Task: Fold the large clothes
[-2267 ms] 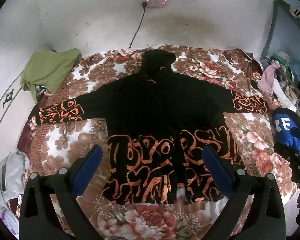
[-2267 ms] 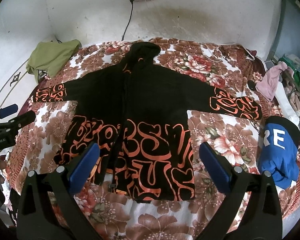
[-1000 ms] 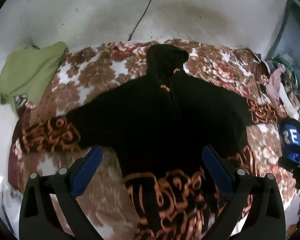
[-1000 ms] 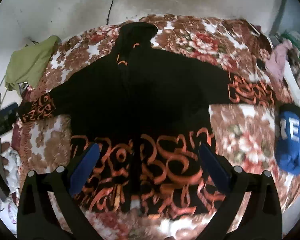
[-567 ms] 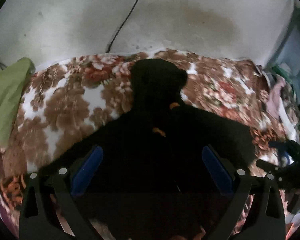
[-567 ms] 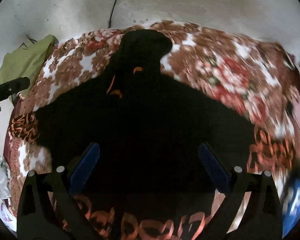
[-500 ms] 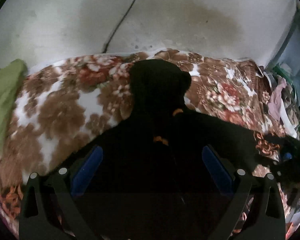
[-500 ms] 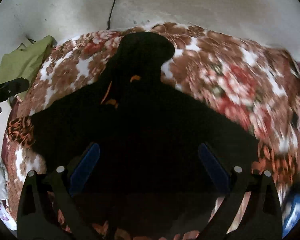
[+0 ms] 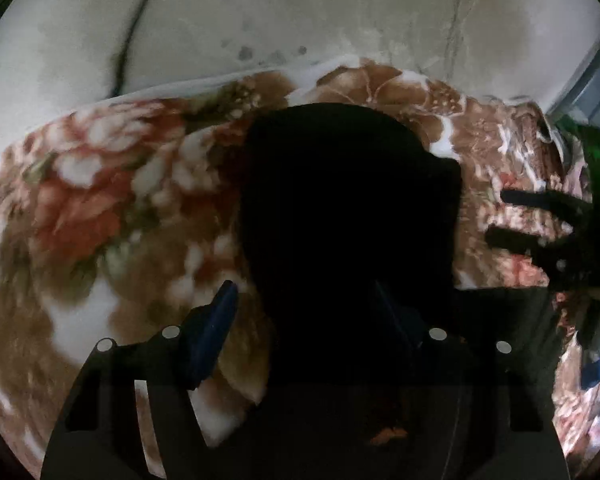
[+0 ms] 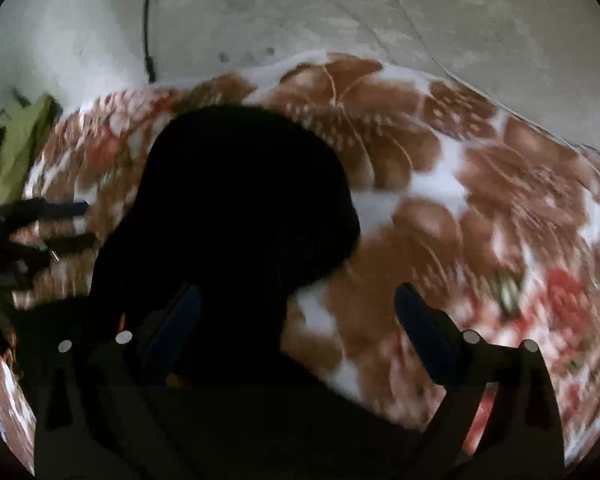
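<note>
1 black hoodie (image 9: 340,208), 1 floral blanket (image 9: 100,208), 2 grippers (image 9: 304,312), 1 green cloth (image 10: 20,148).

Both wrist cameras sit low and close over the bed (image 9: 80,208), looking forward toward the wall (image 9: 300,20) at its head. The left wrist view frames the black hood (image 9: 340,184) dead centre between the left gripper (image 9: 304,308) fingers; the right wrist view, set further right, has the hood (image 10: 236,200) left of centre. They share hood, floral bedspread and wall, and each catches the other: right gripper (image 9: 516,216) at one edge, left gripper (image 10: 60,224) at the other.
</note>
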Demonstrator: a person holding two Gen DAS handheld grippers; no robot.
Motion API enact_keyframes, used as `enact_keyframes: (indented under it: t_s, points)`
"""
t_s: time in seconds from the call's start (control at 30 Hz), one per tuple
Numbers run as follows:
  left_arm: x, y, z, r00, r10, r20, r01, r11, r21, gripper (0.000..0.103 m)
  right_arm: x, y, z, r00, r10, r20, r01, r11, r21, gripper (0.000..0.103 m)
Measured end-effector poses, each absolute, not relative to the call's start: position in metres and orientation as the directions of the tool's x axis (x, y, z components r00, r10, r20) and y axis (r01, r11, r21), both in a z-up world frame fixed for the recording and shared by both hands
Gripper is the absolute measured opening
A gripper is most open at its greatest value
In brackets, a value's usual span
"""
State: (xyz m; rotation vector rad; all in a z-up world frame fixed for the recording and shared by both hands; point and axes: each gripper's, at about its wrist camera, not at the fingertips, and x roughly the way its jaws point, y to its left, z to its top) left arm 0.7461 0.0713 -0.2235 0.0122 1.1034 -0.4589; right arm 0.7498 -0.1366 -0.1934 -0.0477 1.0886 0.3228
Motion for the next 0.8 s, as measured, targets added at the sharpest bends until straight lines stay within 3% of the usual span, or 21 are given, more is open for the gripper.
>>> enact_keyframes:
  t_s: [0.07,0.13,0.2,0.3,0.37,0.4,0.43,0.47,0.8]
  points:
    - [0.762,0.070,-0.236,0.357,-0.358,-0.863,0.369,0.903,-0.221,0.069,0.771,-0.136,-0.207,0.389,0.232,-0.891,-0.281,0.952,0.125,0.089]
    - [0.783,0.074,-0.251,0.351,-0.367,-0.862,0.347,0.906,-0.244,0.068,0.785,-0.138,-0.216,0.377,0.246,-0.893,-0.271,0.951,0.147,0.071]
    - [0.796,0.077,-0.259,0.333,-0.410,-0.849,0.336,0.893,-0.300,0.069,0.790,-0.136,-0.223,0.360,0.281,-0.889,-0.279,0.942,0.185,0.063]
    - [0.810,0.075,-0.261,0.316,-0.511,-0.800,0.355,0.845,-0.400,0.069,0.799,-0.128,-0.240,0.333,0.267,-0.904,-0.292,0.941,0.170,0.061]
    - [0.817,0.069,-0.264,0.297,-0.516,-0.804,0.356,0.841,-0.409,0.067,0.802,-0.124,-0.243,0.336,0.285,-0.898,-0.323,0.930,0.174,0.045]
    - [0.820,0.062,-0.269,0.270,-0.507,-0.818,0.361,0.841,-0.402,0.055,0.803,-0.122,-0.242,0.342,0.296,-0.892,-0.335,0.925,0.178,0.035]
    - [0.820,0.056,-0.270,0.266,-0.492,-0.829,0.383,0.843,-0.378,0.035,0.802,-0.119,-0.240,0.356,0.307,-0.883,-0.354,0.919,0.176,0.019]
    - [0.818,0.050,-0.269,0.267,-0.481,-0.835,0.408,0.841,-0.354,0.009,0.799,-0.117,-0.235,0.378,0.312,-0.872,-0.372,0.913,0.166,0.018]
    - [0.756,0.047,-0.195,0.377,-0.483,-0.790,0.552,0.802,-0.227,0.007,0.730,-0.122,-0.171,0.560,0.215,-0.800,-0.441,0.895,-0.069,0.015]
